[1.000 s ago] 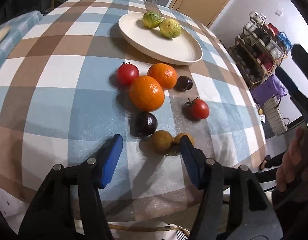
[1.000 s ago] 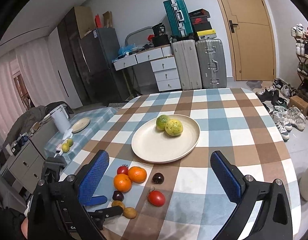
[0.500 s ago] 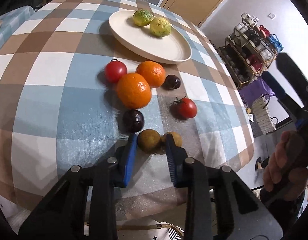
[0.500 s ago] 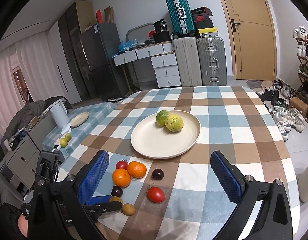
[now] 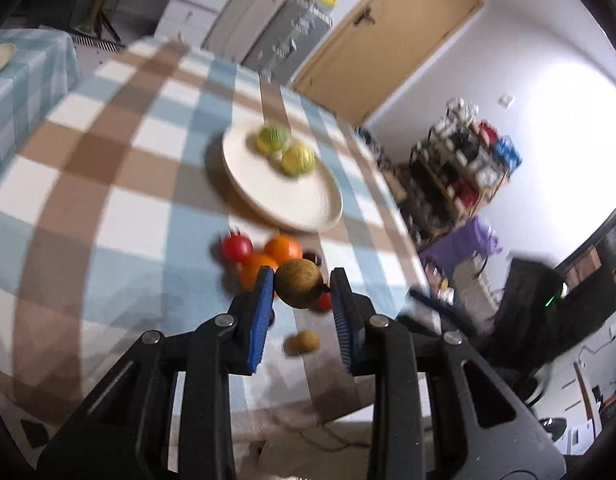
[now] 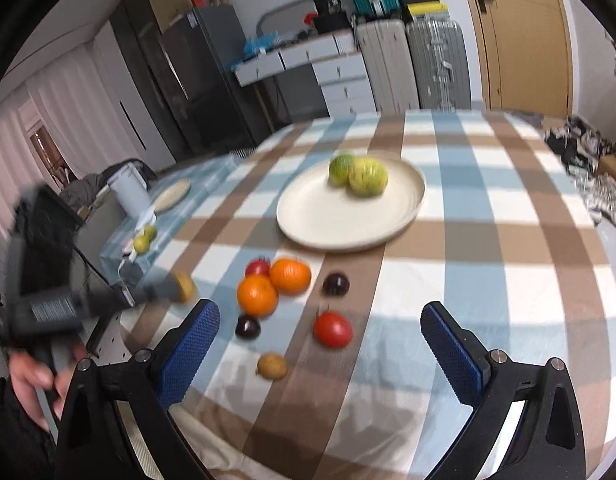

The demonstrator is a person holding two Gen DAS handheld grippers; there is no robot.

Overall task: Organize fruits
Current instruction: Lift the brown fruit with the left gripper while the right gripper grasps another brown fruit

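Showing no readable writing, left claw (image 5: 302,294) grips brown fruit (image 5: 299,283).

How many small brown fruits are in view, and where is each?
2: one brown fruit clamped in the left claw above the table; the other lies on the tablecloth near the front edge.

Beyond the checked tablecloth (image 6: 488,240), two grey suitcases (image 6: 412,64) stand by a wooden door (image 6: 520,36), a white drawer unit (image 6: 340,80) beside a dark fridge (image 6: 212,76), and a cluttered shoe rack (image 5: 460,172) against the wall.
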